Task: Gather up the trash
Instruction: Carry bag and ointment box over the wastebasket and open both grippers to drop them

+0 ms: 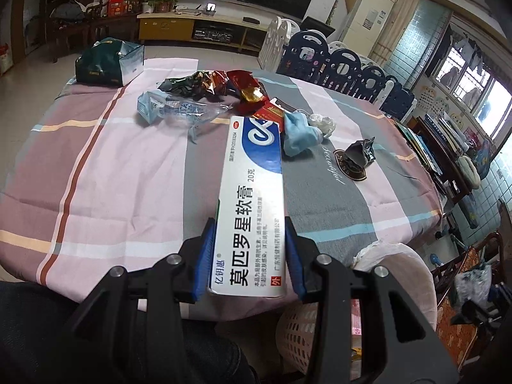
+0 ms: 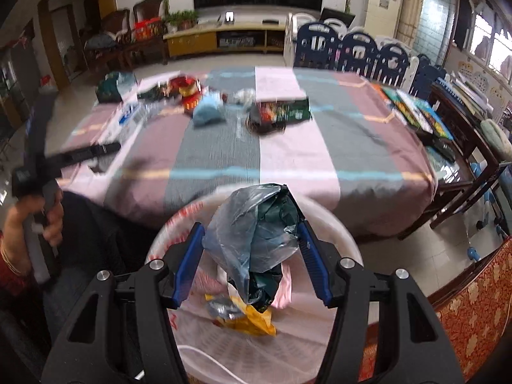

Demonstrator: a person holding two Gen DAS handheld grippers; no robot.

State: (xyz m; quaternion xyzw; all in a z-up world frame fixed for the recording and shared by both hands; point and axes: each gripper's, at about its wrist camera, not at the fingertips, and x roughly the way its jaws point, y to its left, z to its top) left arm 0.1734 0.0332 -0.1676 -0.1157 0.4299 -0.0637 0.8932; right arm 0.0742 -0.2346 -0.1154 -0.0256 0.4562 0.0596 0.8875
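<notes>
Between the blue pads of the left gripper [image 1: 249, 256] sits a long white and blue ointment box [image 1: 252, 201], clamped across its narrow width near its printed lower end. Its long axis runs straight out from the jaws, the far end reaching up and away over the striped tablecloth [image 1: 128, 172]. Just right of and below these jaws stands a white lattice bin [image 1: 412, 275] with a white liner, beside the table edge; little of its inside shows from this view. Beyond the box's far end lie a crumpled blue cloth [image 1: 299, 134], red and gold wrappers [image 1: 246, 88] and a clear plastic wrapper [image 1: 172, 108]; a dark foil packet [image 1: 360, 156] lies off to the right.

Between the pads of the right gripper [image 2: 251, 256] hangs a crumpled clear plastic bag with dark green packaging inside [image 2: 256, 233]; both pads press its sides, and it bulges upward past the fingertips while its tail droops below them. Directly beneath these jaws is the bin's open mouth [image 2: 348, 246], holding yellow wrapper [image 2: 252, 320], a silver scrap and pink-printed liner. This gripper tilts steeply down over the bin. Far left of it, a hand [image 2: 35, 220] grips the other tool's handle, blurred.
</notes>
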